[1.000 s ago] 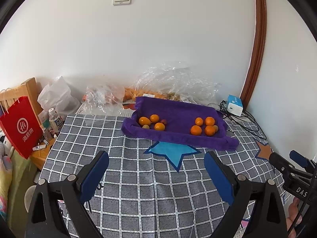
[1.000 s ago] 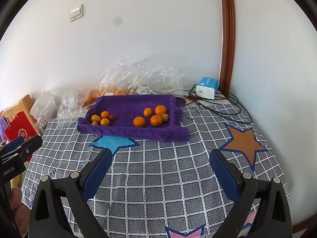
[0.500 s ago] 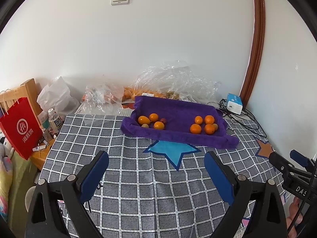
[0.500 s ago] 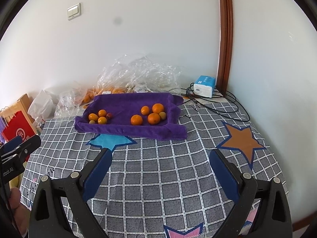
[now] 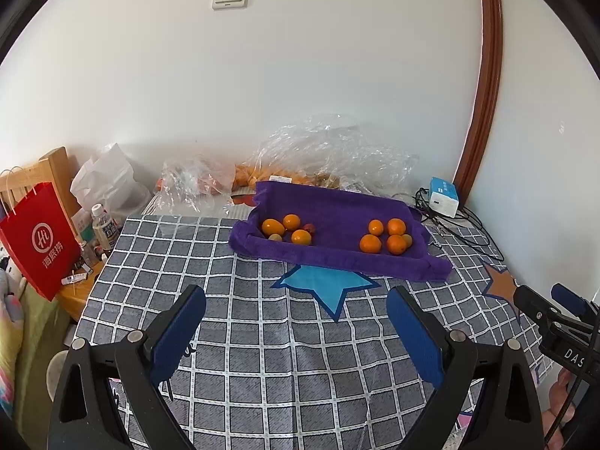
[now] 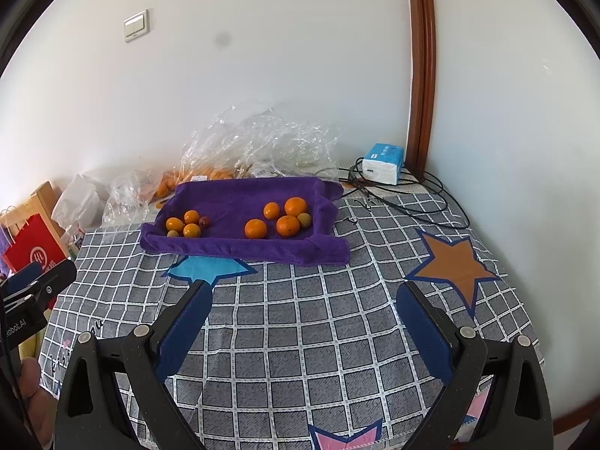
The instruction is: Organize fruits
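Observation:
A purple cloth tray (image 5: 348,258) (image 6: 240,245) lies at the far side of the checked table. In it are two clusters of fruit: a left cluster of oranges (image 5: 291,221) (image 6: 192,217) with a small red fruit (image 5: 309,228) and a small green one (image 5: 276,237), and a right cluster of oranges (image 5: 370,243) (image 6: 255,228) with a greenish fruit (image 5: 406,239) (image 6: 304,219). My left gripper (image 5: 296,309) is open and empty, well short of the tray. My right gripper (image 6: 303,302) is open and empty, also short of the tray.
Clear plastic bags (image 5: 337,150) with more fruit lie behind the tray by the wall. A blue-white box (image 5: 443,192) and black cables (image 6: 412,202) sit at the back right. A red paper bag (image 5: 37,240) and a bottle (image 5: 103,225) stand off the table's left edge.
Both grippers have drawn back and up slightly; the tray sits a little farther and higher in both views. Both stay open and empty.

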`<state>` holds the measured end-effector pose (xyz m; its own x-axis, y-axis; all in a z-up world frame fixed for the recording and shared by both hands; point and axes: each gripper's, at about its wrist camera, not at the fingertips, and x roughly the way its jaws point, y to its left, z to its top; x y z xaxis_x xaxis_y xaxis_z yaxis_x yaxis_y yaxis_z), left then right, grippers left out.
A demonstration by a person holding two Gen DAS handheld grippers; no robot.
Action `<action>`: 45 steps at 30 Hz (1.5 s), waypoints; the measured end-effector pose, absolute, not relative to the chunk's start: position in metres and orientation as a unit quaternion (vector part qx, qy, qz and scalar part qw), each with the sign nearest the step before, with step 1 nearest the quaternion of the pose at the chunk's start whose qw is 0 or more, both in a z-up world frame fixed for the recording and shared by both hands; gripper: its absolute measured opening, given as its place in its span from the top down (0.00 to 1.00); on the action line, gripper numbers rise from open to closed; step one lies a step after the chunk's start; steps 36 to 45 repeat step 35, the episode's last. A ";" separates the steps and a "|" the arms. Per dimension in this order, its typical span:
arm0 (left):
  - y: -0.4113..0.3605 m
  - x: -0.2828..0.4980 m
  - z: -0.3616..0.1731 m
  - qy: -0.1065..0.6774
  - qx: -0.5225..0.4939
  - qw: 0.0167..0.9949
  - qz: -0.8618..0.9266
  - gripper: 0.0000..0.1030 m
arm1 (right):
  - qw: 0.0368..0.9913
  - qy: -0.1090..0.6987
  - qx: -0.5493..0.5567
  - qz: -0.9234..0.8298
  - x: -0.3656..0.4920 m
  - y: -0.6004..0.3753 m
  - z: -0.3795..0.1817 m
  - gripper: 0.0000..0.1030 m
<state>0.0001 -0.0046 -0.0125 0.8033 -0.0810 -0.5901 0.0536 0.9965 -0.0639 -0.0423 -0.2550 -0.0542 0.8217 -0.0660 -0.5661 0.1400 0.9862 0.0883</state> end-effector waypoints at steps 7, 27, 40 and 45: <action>0.001 -0.001 -0.012 0.310 -0.027 0.950 -0.031 0.05 | 0.953 0.293 0.056 -0.056 -0.044 -0.253 -0.053 0.05; 0.004 0.001 -0.014 0.311 -0.029 0.949 -0.034 0.05 | 0.954 0.292 0.058 -0.048 -0.044 -0.247 -0.053 0.05; 0.002 0.001 -0.018 0.316 -0.023 0.948 -0.031 0.05 | 0.953 0.294 0.061 -0.049 -0.044 -0.250 -0.056 0.05; 0.002 0.001 -0.018 0.316 -0.023 0.948 -0.031 0.05 | 0.953 0.294 0.061 -0.049 -0.044 -0.250 -0.056 0.05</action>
